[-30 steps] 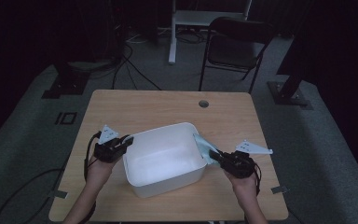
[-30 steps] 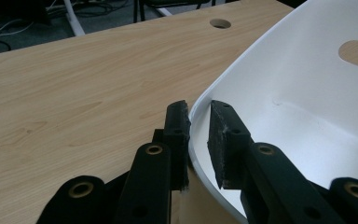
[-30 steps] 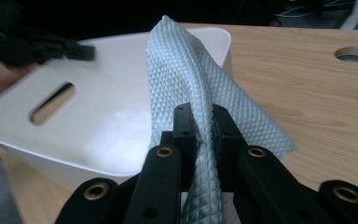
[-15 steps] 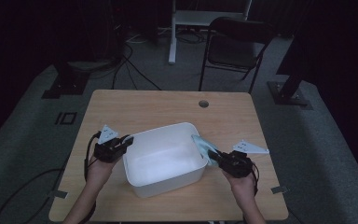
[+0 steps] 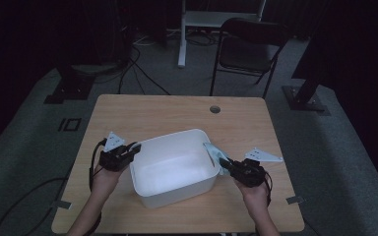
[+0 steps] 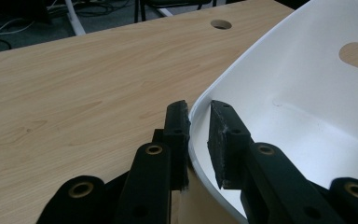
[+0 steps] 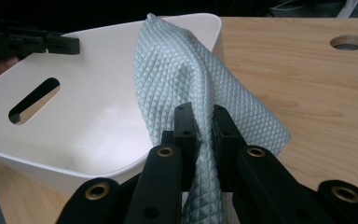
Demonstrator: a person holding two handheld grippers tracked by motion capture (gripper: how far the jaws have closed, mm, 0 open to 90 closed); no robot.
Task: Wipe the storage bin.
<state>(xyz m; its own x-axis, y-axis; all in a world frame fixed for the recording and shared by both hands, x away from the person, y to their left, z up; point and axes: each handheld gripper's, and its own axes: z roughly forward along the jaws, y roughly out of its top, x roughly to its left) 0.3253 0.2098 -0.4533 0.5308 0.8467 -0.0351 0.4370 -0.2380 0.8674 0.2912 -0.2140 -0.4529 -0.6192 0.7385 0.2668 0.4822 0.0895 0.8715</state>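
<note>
A white plastic tub (image 5: 170,138) stands on the wooden table (image 5: 152,113), a little toward the near edge. My left gripper (image 5: 130,150) is clamped on the tub's left rim: in the left gripper view the white wall (image 6: 298,70) passes between the two pads of the gripper (image 6: 198,109). My right gripper (image 5: 224,164) is shut on a pale teal quilted cloth (image 5: 215,152). In the right gripper view the cloth (image 7: 182,65) rises from the gripper (image 7: 200,112) and drapes over the tub's right rim (image 7: 98,112), partly inside and partly on the table.
A round cable hole (image 5: 215,109) lies in the tabletop beyond the tub. A black chair (image 5: 248,44) and a white desk leg (image 5: 182,34) stand on the floor behind the table. Cables run across the floor at the left.
</note>
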